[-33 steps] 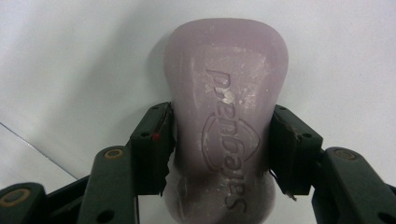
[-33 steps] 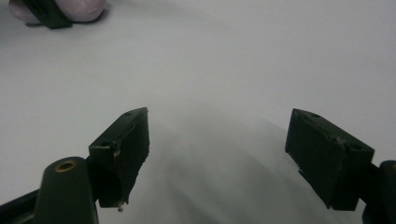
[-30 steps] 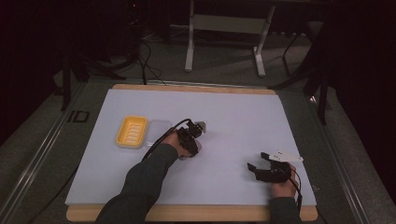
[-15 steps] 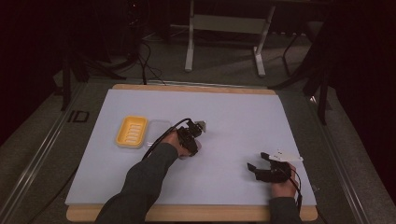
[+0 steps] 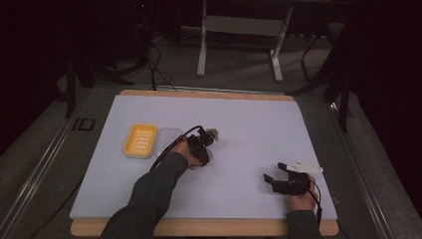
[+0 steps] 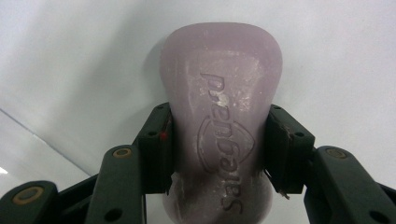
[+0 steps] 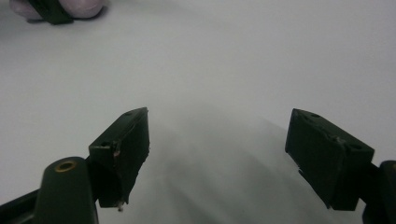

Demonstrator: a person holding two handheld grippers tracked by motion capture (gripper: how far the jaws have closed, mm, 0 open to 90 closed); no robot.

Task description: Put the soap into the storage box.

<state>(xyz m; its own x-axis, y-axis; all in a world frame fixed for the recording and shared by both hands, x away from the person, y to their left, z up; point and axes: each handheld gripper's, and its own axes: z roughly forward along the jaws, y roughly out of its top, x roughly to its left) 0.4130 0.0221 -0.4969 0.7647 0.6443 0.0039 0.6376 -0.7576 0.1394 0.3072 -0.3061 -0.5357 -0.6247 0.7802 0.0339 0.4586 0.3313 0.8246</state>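
Note:
A pale lilac bar of soap (image 6: 219,60) with embossed lettering lies flat on the white mat. My left gripper (image 6: 220,116) is shut on it, one black pad pressed on each long side at the bar's waist. From above, the left gripper (image 5: 203,152) sits near the mat's middle, with the soap (image 5: 206,159) under its tips. My right gripper (image 5: 274,173) rests low at the front right, its jaws wide open. In its own view the right gripper (image 7: 218,116) has bare mat between the pads and the soap (image 7: 88,7) far off at the top left.
A yellow ribbed soap dish (image 5: 140,140) stands left of the left hand, with a clear flat lid (image 5: 166,135) beside it. The white mat (image 5: 259,119) covers a wooden board. Dark floor, cables and a metal stand (image 5: 239,30) lie beyond the table.

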